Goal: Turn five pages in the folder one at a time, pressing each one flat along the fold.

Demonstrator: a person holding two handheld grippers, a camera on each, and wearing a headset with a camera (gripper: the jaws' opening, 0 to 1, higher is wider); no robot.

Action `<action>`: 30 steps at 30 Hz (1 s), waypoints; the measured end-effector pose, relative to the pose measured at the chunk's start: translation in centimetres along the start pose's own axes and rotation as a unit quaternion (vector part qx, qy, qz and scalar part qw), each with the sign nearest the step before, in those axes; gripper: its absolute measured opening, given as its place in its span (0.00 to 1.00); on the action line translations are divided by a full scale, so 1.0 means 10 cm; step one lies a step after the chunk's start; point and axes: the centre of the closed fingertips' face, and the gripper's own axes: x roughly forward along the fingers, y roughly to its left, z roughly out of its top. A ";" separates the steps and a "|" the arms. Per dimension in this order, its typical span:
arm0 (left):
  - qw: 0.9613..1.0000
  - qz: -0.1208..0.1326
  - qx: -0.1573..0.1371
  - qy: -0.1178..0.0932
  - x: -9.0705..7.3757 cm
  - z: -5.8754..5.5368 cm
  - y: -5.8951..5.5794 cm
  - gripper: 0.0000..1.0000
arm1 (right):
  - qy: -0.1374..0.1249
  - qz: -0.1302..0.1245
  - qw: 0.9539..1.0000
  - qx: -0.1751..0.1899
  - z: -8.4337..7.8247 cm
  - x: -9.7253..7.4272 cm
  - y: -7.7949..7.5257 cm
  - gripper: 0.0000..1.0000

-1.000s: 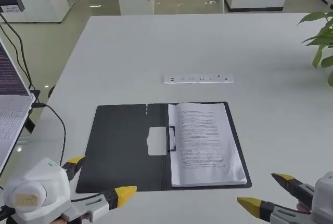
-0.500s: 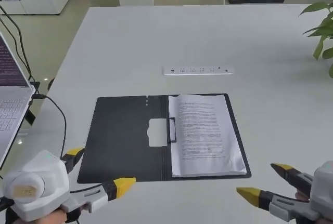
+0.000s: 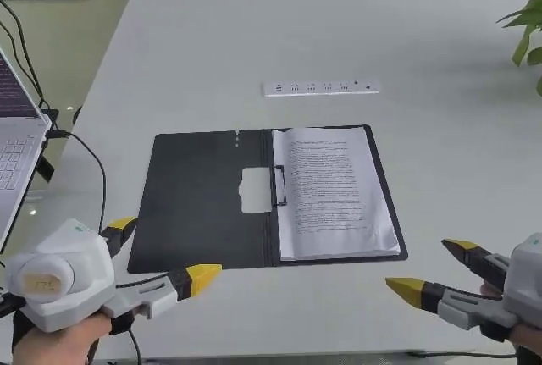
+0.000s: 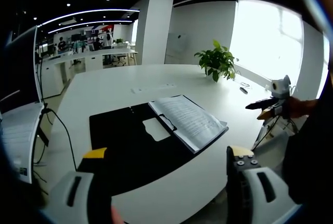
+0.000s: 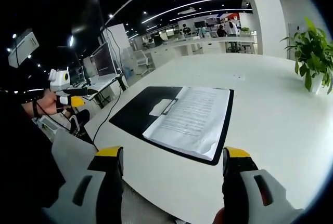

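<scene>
Head view: left gripper (image 3: 163, 251) and right gripper (image 3: 434, 267) hover before the open folder (image 3: 212, 204), fingers (image 3: 201, 277) spread empty, likely readying a page turn.

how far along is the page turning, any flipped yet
Done: the folder lies open on the table. No page looks turned: the paper stack sits whole on its right half, the left half bare but for a pale patch. In hand: nothing; left gripper and right gripper hover open, short of the folder. Left: seemingly all five turns and presses.
</scene>
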 end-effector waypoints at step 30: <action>0.993 -0.105 0.051 0.014 0.86 0.34 -0.54 0.91 | 0.001 -0.014 1.000 0.018 -0.02 -0.04 -0.11 0.77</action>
